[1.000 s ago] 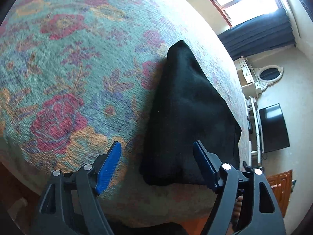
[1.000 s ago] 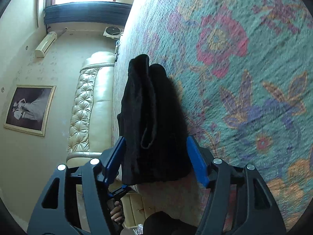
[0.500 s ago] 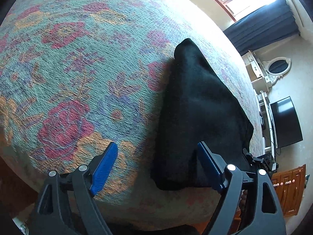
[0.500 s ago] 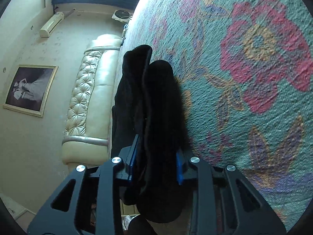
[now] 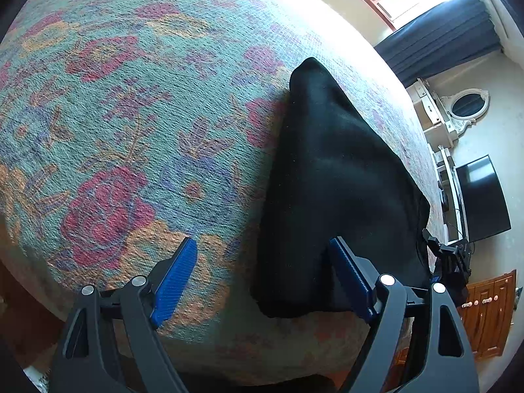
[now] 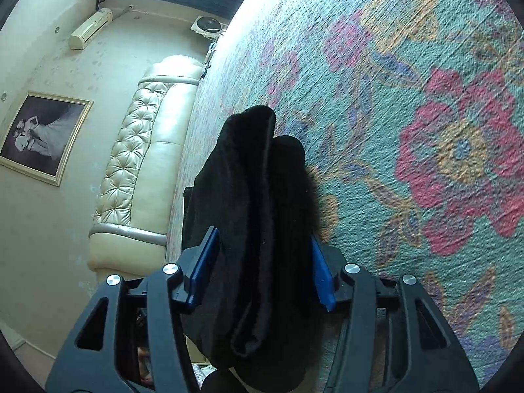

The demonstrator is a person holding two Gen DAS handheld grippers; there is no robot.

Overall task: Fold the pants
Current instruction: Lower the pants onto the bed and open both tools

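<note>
The black pants [image 5: 334,190] lie folded in a thick bundle on the floral bedspread [image 5: 137,124], near its edge. My left gripper [image 5: 265,275] is open; its right blue pad [image 5: 350,278] rests against the bundle's near corner and the left pad hangs over bare bedspread. In the right wrist view the pants [image 6: 258,203] show as stacked folded layers standing between the blue pads. My right gripper [image 6: 262,268] has its jaws part open around the bundle's near end, pads close to or touching the cloth on both sides.
A cream tufted headboard [image 6: 140,163] and a framed photo [image 6: 39,137] are beyond the bed on one side. A TV [image 5: 481,196], a white dresser with oval mirror [image 5: 458,111] and a wooden cabinet [image 5: 491,311] stand past the other edge.
My right gripper closed tight on the bundle's end half a second ago and has since widened again. My left gripper stayed open and shifted slightly nearer the bundle's corner.
</note>
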